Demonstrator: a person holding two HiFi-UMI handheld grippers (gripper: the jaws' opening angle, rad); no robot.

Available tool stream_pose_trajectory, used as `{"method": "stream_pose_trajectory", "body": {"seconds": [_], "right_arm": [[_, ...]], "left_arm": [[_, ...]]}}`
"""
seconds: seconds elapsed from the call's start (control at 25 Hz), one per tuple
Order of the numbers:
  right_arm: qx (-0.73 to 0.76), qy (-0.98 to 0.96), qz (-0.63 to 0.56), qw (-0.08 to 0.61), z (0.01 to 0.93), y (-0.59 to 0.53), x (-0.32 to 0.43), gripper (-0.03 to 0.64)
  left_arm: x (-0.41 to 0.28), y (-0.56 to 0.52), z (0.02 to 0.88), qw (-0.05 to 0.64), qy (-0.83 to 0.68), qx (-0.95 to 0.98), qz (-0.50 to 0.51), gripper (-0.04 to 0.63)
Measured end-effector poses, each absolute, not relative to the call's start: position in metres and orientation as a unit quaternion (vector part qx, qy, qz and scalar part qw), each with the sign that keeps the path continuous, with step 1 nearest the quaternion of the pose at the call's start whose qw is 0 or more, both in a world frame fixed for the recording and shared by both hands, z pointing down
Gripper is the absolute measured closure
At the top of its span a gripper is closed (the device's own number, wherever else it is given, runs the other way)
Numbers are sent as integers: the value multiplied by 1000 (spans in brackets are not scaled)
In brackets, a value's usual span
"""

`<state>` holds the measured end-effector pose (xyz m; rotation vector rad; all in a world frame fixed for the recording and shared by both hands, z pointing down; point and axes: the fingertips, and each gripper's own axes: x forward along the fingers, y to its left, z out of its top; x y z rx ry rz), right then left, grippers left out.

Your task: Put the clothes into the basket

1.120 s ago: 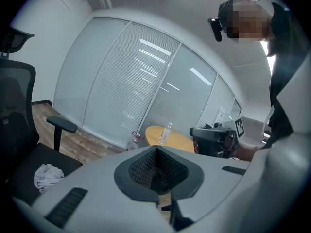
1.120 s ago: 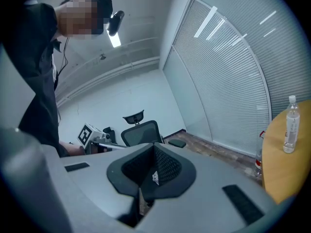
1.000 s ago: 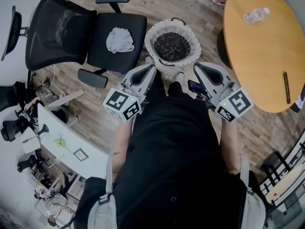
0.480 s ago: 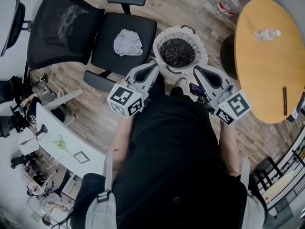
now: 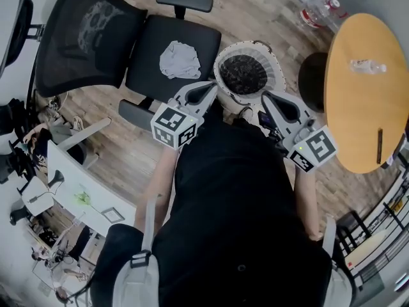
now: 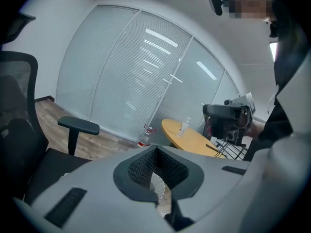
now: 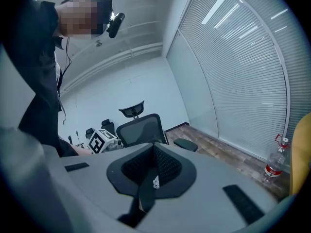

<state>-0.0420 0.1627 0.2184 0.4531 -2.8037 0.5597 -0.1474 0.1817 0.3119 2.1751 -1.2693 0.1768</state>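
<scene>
Office floor: garment (image 5: 179, 59) on chair (image 5: 150, 43); left gripper (image 5: 211, 86), right gripper (image 5: 266, 97) both pressed together; we open one before reaching.

No legible text, numbers, brands or signs anywhere in view

Light was bright and even, with soft shadows; strip lights glared on the frosted glass wall (image 6: 160, 47); the fisheye edges bent and darkened.

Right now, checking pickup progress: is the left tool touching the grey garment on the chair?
Apart. Head view: bare black seat shows between the shut left tool and the grey garment.
</scene>
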Motion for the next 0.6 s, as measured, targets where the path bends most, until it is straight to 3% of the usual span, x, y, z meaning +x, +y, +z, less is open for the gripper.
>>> {"method": "stream_pose_trajectory", "body": {"seconds": [0.6], "right_arm": [[178, -946, 216, 166, 246, 141, -92, 600]], "left_arm": [[-230, 161, 422, 337, -478, 802, 125, 586]]}}
